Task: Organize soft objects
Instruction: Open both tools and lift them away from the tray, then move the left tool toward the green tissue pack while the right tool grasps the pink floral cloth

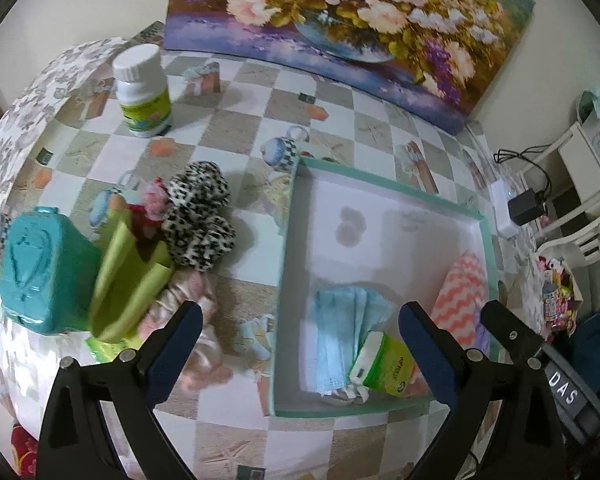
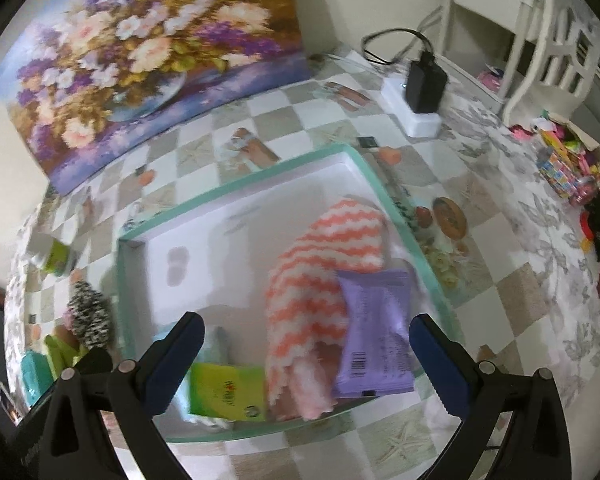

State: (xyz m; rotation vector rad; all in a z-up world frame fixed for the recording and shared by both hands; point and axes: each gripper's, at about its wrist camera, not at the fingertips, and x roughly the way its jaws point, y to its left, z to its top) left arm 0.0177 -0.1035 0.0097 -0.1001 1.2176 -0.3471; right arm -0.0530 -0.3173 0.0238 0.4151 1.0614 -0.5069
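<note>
2 open grippers (image 1: 300, 332) (image 2: 307, 342), tray (image 1: 384, 184) below

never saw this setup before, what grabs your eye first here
The flower painting leaning on the wall behind the table. Then the teal-rimmed box mid-table, holding an orange zigzag cloth, a purple packet and blue masks. Left of the box sits a leopard scrunchie.
</note>
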